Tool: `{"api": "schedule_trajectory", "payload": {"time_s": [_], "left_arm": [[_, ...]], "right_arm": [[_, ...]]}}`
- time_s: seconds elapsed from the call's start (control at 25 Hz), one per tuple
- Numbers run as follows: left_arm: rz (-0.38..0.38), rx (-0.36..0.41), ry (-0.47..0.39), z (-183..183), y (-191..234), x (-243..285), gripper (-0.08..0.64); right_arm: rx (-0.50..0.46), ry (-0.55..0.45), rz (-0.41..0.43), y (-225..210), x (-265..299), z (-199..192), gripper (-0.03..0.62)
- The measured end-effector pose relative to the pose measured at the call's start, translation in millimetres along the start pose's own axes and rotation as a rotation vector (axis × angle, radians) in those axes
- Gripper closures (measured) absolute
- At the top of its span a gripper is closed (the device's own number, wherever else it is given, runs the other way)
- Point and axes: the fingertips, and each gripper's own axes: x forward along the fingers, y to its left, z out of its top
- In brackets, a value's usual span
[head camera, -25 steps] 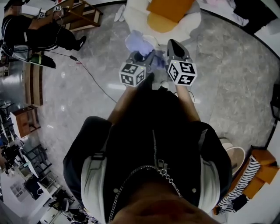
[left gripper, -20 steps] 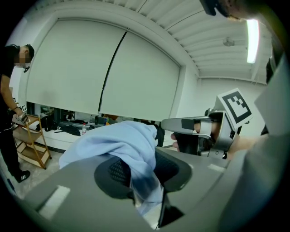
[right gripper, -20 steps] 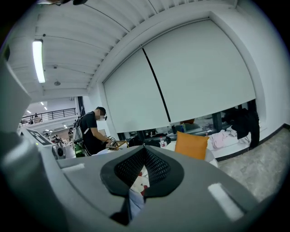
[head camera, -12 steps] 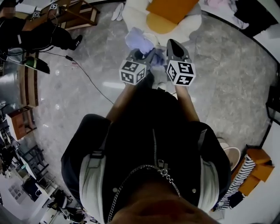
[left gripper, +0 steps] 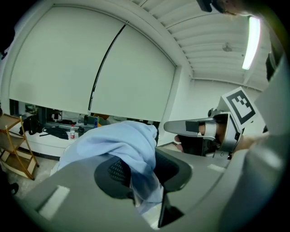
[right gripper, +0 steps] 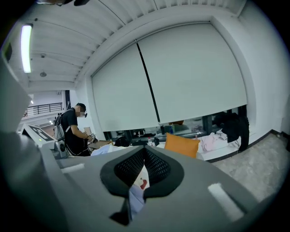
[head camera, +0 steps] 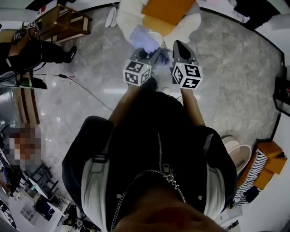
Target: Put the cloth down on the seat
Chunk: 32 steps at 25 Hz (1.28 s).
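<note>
No legible text anywhere.
Only letterless black-and-white square markers show, on the cube [head camera: 137, 72] behind the left gripper [head camera: 148, 53] and the cube [head camera: 187, 75] behind the right gripper [head camera: 177, 45].

We see a shiny grey floor [head camera: 90, 50], a wooden shelf [head camera: 63, 22] far on the left, big white blinds [right gripper: 181, 77], and a long ceiling light [right gripper: 26, 47].

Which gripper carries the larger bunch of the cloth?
The left gripper: the light blue cloth heaps over its jaws, while the right gripper pinches only a thin edge.

Two tongs [head camera: 151, 55] [head camera: 180, 46], one cloth [head camera: 142, 38], one orange cushion [head camera: 168, 11]
</note>
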Motion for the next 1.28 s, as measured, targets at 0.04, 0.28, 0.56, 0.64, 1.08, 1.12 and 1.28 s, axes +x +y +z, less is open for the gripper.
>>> {"api": "schedule_trajectory", "payload": {"time_s": [0.04, 0.28, 0.56, 0.64, 1.08, 1.12, 1.28], "left_arm": [[-0.006, 0.002, -0.001, 2.7, 2.2, 3.9, 0.442], [-0.032, 0.014, 0.001, 15.5, 20.7, 15.9, 0.442], [-0.053, 0.031, 0.001, 25.5, 48.8, 14.9, 0.442], [-0.055, 0.033, -0.002, 29.1, 59.4, 13.6, 0.442], [-0.045, 0.018, 0.013, 29.4, 82.0, 19.6, 0.440], [-0.044, 0.019, 0.017, 29.0, 83.0, 22.6, 0.440], [-0.031, 0.029, 0.033, 31.1, 86.1, 32.6, 0.442]], "right_arm": [[0.002, 0.001, -0.010, -3.2, 2.7, 1.2, 0.603], [0.006, 0.003, -0.037, -4.3, 24.7, 11.9, 0.603], [0.015, -0.005, -0.052, 10.0, 51.8, 17.7, 0.603], [0.021, -0.003, -0.057, 14.5, 61.0, 19.2, 0.603], [0.022, 0.027, -0.055, 20.5, 84.6, 20.0, 0.603], [0.027, 0.031, -0.054, 17.8, 86.5, 18.1, 0.603], [0.045, 0.042, -0.045, 6.1, 96.3, 15.1, 0.603]]}}
